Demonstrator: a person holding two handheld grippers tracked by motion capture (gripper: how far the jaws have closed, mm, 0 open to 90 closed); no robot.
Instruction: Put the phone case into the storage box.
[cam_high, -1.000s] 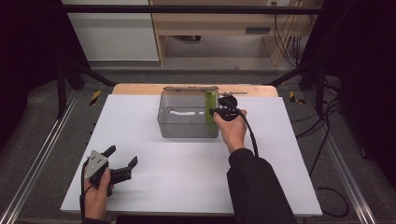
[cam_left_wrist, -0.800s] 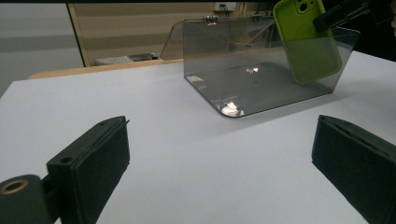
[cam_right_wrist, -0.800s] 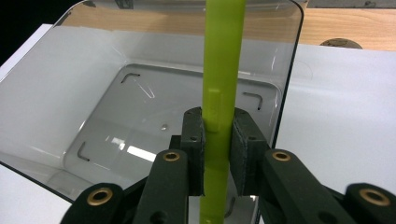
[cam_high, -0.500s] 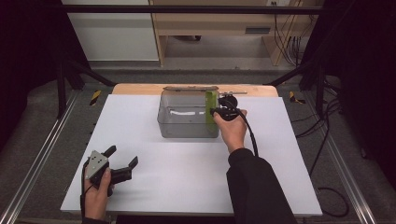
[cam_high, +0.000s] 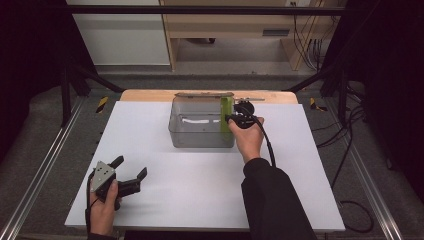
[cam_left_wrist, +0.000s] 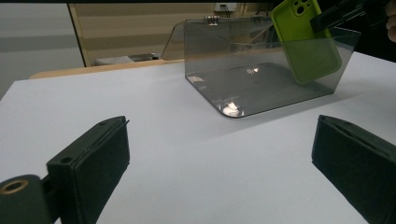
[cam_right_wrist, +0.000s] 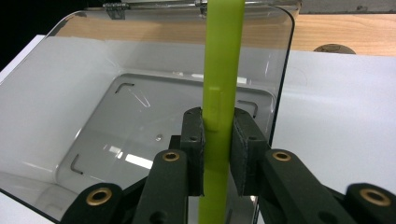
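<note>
The right gripper (cam_right_wrist: 218, 154) clamps the green phone case (cam_right_wrist: 222, 70) by its edges — light, flexible, probably slippery — while the left gripper (cam_left_wrist: 219, 172) gapes empty.

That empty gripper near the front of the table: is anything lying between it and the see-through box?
No. In the high view, bare white table separates the left gripper from the clear box. The left gripper view shows the same empty stretch.

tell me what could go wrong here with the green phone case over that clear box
1. The right gripper pinches the green phone case only by its thin edge, so it might twist or slip out.
2. The case hangs close to the right wall of the clear box; lowering it could catch the rim.
3. The left gripper rests open, far off; the box may slide if nudged.
</note>
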